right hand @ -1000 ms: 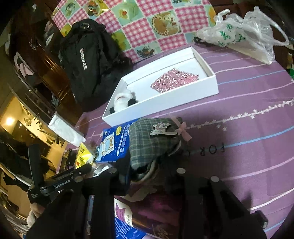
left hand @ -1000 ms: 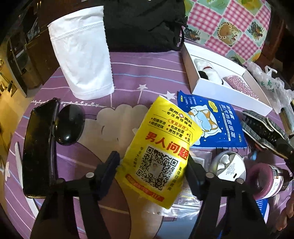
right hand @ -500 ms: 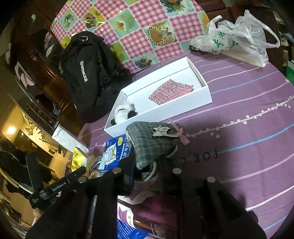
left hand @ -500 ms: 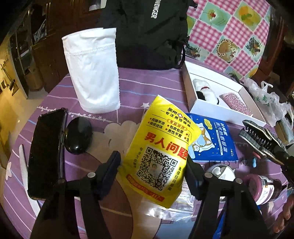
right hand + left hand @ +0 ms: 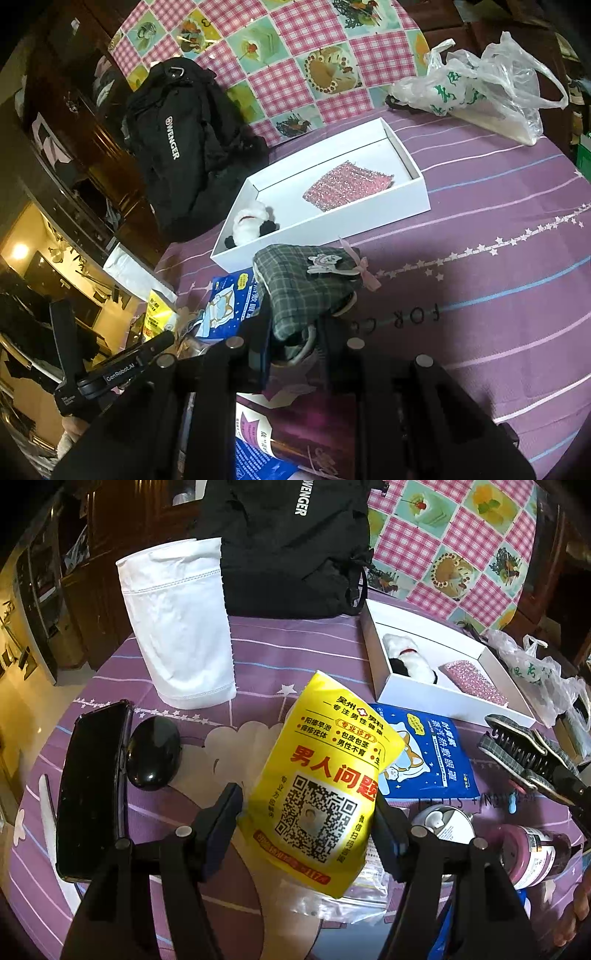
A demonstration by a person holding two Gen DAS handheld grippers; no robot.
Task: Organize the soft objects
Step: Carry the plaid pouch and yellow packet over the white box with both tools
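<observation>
Your left claw (image 5: 306, 834) is clamped on the yellow packet (image 5: 321, 786), lifted off the tabletop (image 5: 258, 661); your right claw (image 5: 291, 343) pinches the plaid pouch (image 5: 303, 291), both carried, presumably, toward the white box (image 5: 417, 201).

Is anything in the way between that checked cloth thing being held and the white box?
Nothing visible is. The right hand-held gripper holds the plaid pouch just short of the white box; only bare purple tablecloth lies between them. Inside, the space between the plush toy and pink sparkly pad looks free.
</observation>
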